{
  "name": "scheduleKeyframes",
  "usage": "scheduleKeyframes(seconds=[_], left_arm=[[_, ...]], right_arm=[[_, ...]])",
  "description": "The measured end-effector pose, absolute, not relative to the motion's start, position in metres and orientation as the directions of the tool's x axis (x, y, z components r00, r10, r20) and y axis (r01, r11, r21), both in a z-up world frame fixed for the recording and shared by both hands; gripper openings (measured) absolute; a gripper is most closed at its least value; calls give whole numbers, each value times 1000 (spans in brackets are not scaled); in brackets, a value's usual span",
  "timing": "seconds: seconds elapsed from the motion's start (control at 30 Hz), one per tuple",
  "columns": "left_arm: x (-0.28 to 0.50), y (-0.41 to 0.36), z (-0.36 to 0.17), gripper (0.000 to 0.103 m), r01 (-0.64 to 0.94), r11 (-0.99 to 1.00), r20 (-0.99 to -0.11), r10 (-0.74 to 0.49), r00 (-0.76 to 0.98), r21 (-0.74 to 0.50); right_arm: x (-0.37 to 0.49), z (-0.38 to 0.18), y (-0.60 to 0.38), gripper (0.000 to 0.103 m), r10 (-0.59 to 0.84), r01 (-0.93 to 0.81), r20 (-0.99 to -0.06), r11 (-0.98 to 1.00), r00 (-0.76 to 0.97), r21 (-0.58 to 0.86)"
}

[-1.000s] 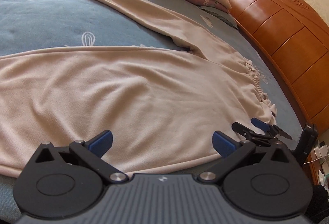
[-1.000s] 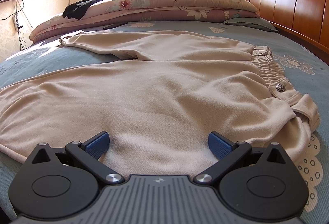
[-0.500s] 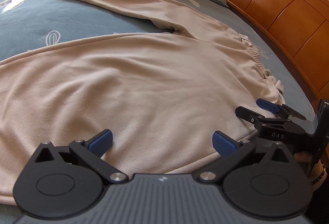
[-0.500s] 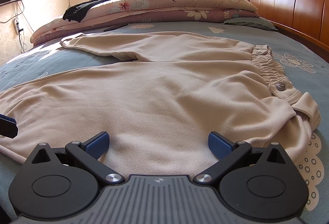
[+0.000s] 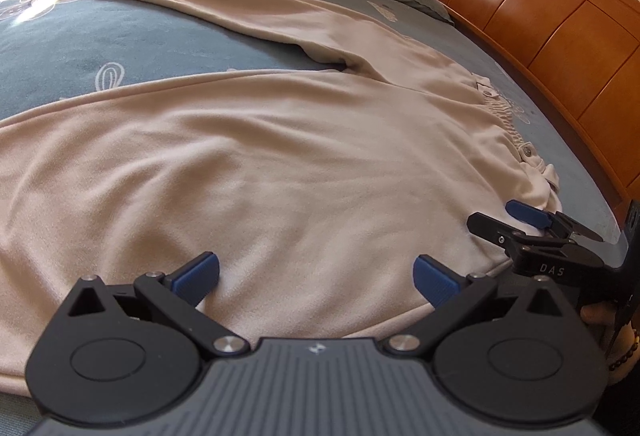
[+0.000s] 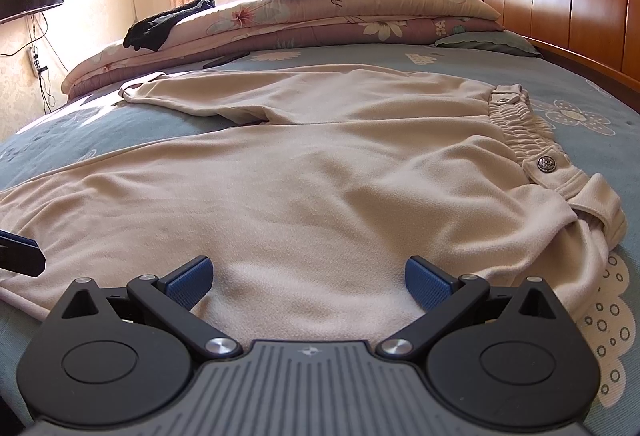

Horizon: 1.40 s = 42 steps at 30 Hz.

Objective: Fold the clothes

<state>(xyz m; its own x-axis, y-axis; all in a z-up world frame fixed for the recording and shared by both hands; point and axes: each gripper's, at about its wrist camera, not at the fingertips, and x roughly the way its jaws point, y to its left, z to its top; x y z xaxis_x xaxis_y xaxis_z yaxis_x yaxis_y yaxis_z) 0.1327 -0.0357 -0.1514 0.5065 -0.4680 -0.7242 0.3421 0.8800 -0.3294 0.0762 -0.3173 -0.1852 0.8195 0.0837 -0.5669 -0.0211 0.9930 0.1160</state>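
Along the near edge of the bed (image 6: 600,104), beige trousers (image 6: 320,176) spread flat, waistband (image 6: 528,132) to the right, far leg angled off left. Over the last second, left gripper (image 5: 314,274) swung right and closer to the right gripper (image 6: 308,278). Both sets of fingers wide open over the near leg's hem, gripping nothing. Probably lining up to pinch that edge for the first fold.
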Motion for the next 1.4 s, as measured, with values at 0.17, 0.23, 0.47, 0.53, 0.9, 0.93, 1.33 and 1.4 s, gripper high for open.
scheduleKeyframes(seconds=[0.17,0.23,0.47,0.53,0.9,0.93,1.33,1.4], left_arm=[[129,-33,-153,102,342,877,-702,-477,530,-337],[129,-35,-153,102,353,877,-703,-474,530,-325],[135,-35,-145,102,366,874,-726,-474,499,-319],[139,-33,-136,102,375,873,-708,-476,522,-311],[236,-9,-63,102,288,920,-565,-391,727,-266],[252,-8,-59,102,266,926,-554,-374,744,-268],[398,1,-146,102,48,939,-606,-258,752,-341],[400,3,-164,102,72,934,-590,-279,757,-349]], right_arm=[[75,-185,-319,103,92,-26,-565,992,820,125],[75,-185,-321,103,100,-27,-561,990,821,137],[72,-184,-326,103,125,-29,-539,983,833,183],[72,-183,-325,103,124,-34,-547,985,828,172],[149,-45,-326,103,192,-238,-495,971,847,-31],[164,-25,-326,103,193,-252,-472,966,860,-65],[429,8,-241,65,315,-458,-519,872,795,-172],[466,-12,-226,62,341,-504,-553,846,760,-172]])
